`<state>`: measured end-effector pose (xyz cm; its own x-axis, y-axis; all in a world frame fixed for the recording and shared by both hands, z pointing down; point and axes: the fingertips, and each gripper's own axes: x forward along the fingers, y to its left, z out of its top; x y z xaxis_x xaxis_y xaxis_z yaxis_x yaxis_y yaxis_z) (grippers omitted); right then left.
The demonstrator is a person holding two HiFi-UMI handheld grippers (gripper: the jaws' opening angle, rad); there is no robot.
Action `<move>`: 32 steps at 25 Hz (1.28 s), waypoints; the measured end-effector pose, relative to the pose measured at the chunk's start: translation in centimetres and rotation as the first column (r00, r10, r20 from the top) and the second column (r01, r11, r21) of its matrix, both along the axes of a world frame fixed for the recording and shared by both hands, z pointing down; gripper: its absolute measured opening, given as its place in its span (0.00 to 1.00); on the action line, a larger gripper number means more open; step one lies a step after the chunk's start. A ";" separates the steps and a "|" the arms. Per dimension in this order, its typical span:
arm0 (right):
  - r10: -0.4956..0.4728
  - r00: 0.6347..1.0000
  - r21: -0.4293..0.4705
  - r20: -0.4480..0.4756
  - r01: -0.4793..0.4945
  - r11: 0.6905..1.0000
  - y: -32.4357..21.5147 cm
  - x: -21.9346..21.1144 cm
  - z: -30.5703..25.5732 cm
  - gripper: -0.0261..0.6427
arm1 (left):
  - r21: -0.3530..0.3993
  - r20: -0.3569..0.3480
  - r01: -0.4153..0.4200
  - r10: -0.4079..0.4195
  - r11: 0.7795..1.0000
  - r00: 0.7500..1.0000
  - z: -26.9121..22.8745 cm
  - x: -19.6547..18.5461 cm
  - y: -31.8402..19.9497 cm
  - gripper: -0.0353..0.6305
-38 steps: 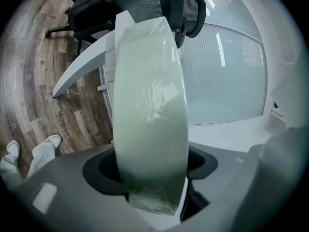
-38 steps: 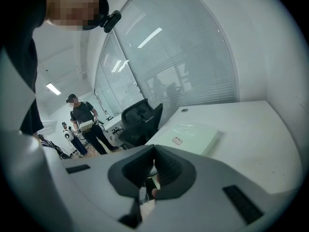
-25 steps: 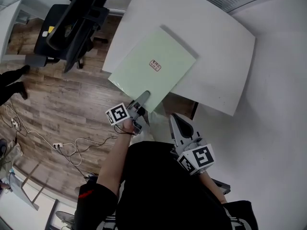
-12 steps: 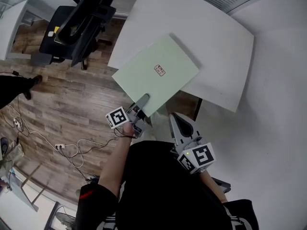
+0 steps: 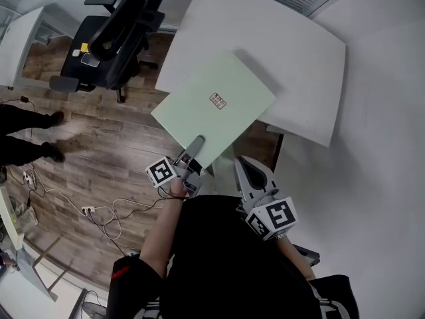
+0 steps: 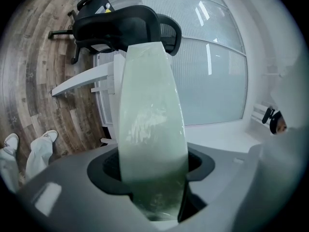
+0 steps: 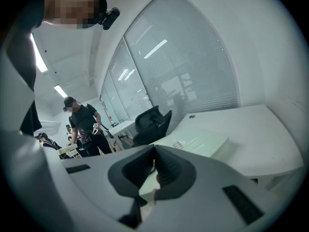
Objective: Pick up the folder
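Observation:
A pale green folder (image 5: 216,105) with a small label hangs tilted over the near-left edge of the white table (image 5: 299,58). My left gripper (image 5: 194,145) is shut on its near corner, one jaw above the cover and one below. In the left gripper view the folder (image 6: 149,129) runs straight out from between the jaws of the left gripper (image 6: 153,168). My right gripper (image 5: 242,163) stays close to my body, just right of the folder's corner, shut and empty. The right gripper view shows the folder (image 7: 198,141) beyond the closed right gripper (image 7: 154,151).
A black office chair (image 5: 116,32) stands left of the table on the wooden floor. A person's legs (image 5: 26,131) are at the far left, and cables (image 5: 99,208) lie on the floor. Other people (image 7: 84,122) stand farther back.
My left gripper has risen a little with the folder held in it, and the folder's far end has come up off the table. The person at the left has stepped further into view.

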<state>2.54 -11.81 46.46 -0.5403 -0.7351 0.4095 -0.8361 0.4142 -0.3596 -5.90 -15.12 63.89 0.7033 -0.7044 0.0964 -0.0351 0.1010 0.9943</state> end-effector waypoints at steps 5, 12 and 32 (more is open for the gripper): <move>0.020 1.000 0.017 0.005 -0.020 1.000 2.1 -0.7 -1.1 0.04 | 0.044 0.043 -0.026 0.024 0.999 0.999 -2.5 -1.5 2.0 0.48; 0.001 1.000 0.069 0.011 -0.002 0.998 4.5 -2.4 -2.4 0.04 | 0.090 0.060 -0.028 0.022 0.996 0.998 -5.9 -3.0 4.8 0.48; 0.051 0.998 0.256 0.037 -0.059 0.965 10.7 -2.6 -8.4 0.04 | 0.179 0.022 -0.021 0.017 0.984 1.000 -17.4 -3.8 11.0 0.47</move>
